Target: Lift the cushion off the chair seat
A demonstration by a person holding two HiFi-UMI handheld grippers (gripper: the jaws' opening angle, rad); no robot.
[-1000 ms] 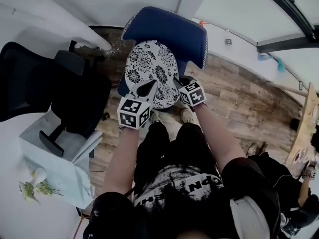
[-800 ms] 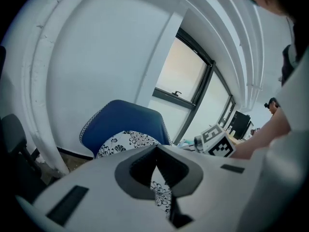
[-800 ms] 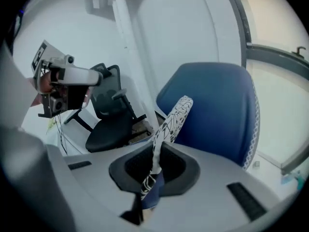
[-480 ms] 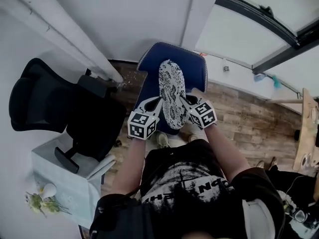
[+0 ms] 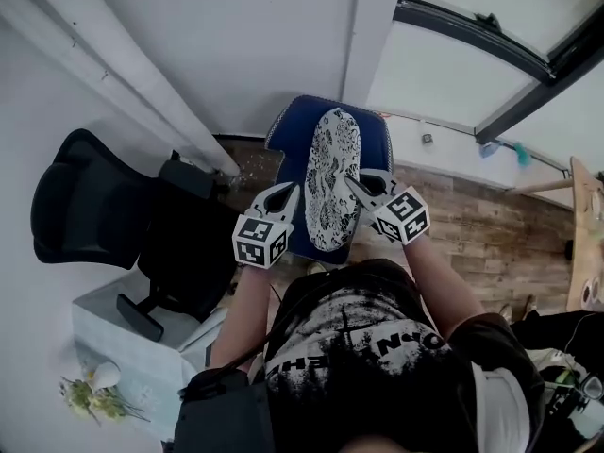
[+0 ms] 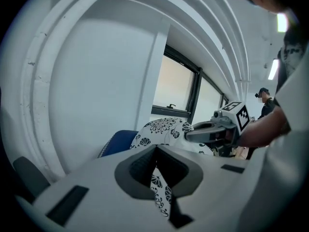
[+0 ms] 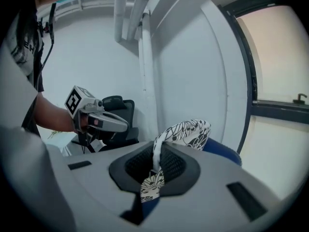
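Cushion (image 5: 332, 182), white with a black flower print: held in the air in front of the blue chair (image 5: 286, 140), turned on edge so that only its narrow side faces upward. A second ago it lay nearly flat, printed face up, low over the seat. It has since been tipped upright and carried higher, and both arms have risen with it. From where it hangs now it appears clear of the seat, so the lift itself looks done or very nearly so, though the seat is mostly hidden behind the cushion and no gap can be confirmed.

Left hand-held gripper (image 5: 283, 196): clamped on the cushion's left edge. In the left gripper view a fold of printed fabric is pinched between its jaws.

Right hand-held gripper (image 5: 363, 189): clamped on the opposite edge. In the right gripper view the jaws are all but together, with a strip of the same fabric caught between them. The two grips face each other across the cushion.

Count:
- one cushion
- one blue chair
- two hand-held grippers, each with one marker cube
- one black office chair (image 5: 94, 206), well to the left of the blue one
- one desk (image 5: 127, 343) at lower left, bearing one small bunch of flowers (image 5: 90, 399)
- a wooden floor (image 5: 491, 229) beneath it all
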